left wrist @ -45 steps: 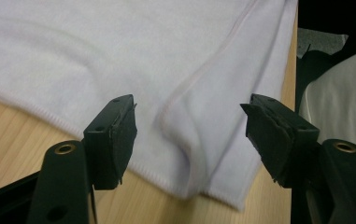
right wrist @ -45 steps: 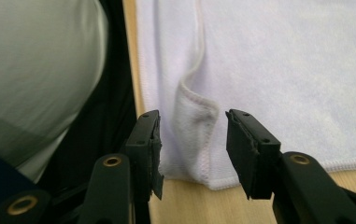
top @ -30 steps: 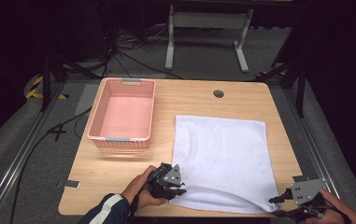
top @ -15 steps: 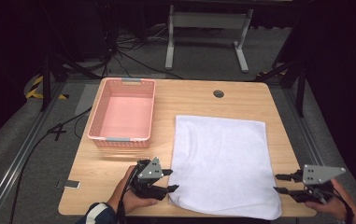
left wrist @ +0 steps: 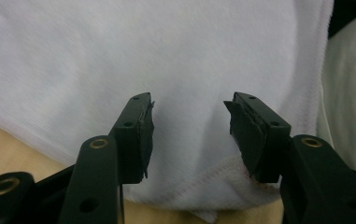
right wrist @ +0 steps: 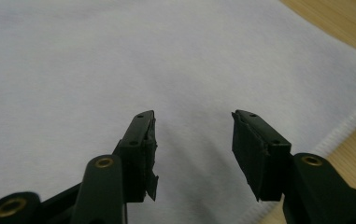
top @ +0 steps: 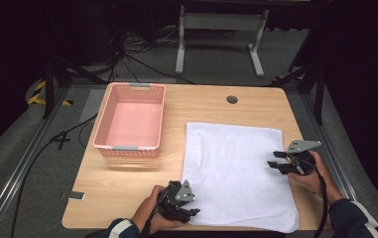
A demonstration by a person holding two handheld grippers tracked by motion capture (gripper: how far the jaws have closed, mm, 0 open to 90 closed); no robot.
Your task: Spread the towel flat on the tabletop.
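Towel (top: 236, 176) lies flat on the surface (top: 127, 193), spread right ahead of both grippers. My left gripper (top: 189, 210) sits at its near corner, jaws just opened, hem between them but nothing pinched. My right gripper (top: 274, 165) has been opening too, over the right edge, empty. I'd go low, catch only the hem, and clamp both evenly before lifting.

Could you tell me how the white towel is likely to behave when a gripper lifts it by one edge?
The white towel lies flat and thin with soft ripples, so it will probably droop and fold rather than hold shape. It looks light. Its stitched hem may give the pads some purchase.
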